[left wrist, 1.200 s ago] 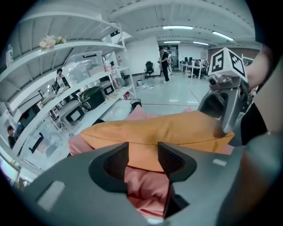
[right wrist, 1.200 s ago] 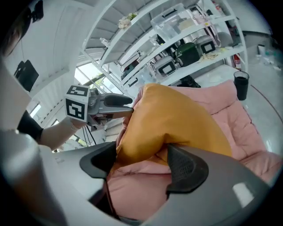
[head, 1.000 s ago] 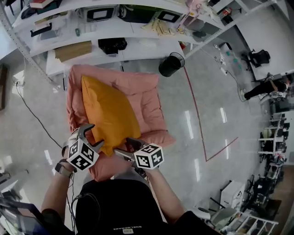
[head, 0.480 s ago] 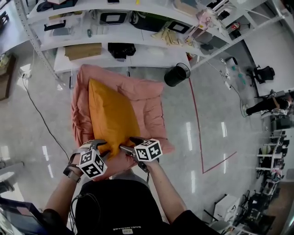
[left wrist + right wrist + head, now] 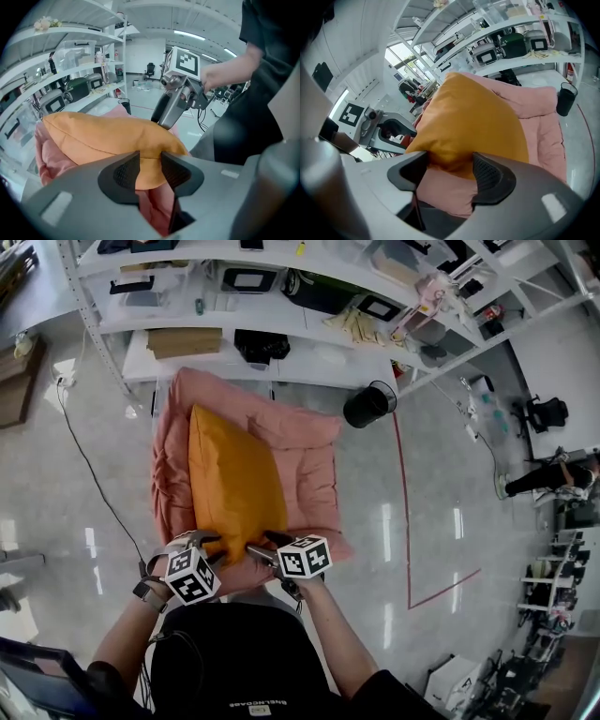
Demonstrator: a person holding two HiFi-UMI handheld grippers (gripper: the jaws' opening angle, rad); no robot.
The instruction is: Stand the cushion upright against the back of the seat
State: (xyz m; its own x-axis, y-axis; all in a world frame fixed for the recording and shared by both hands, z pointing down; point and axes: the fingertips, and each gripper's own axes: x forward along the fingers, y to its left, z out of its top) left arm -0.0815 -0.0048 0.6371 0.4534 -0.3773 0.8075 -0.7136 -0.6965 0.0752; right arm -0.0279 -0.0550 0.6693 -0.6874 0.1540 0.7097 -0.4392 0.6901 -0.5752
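The left tool (image 5: 150, 157) just closed onto the cushion (image 5: 234, 479); the right tool (image 5: 450, 159), closing loosely around it, should bite deeper before lifting.

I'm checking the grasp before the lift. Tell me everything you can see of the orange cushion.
The orange cushion is a plump rectangle of soft fabric with a seam running round its edge. It lies lengthways on the pink padded seat and is not yet upright. Its near edge sits between the jaws of both grippers, which have just been closing. The left gripper pinches the edge. The right gripper only brackets it, with its jaws wider apart.
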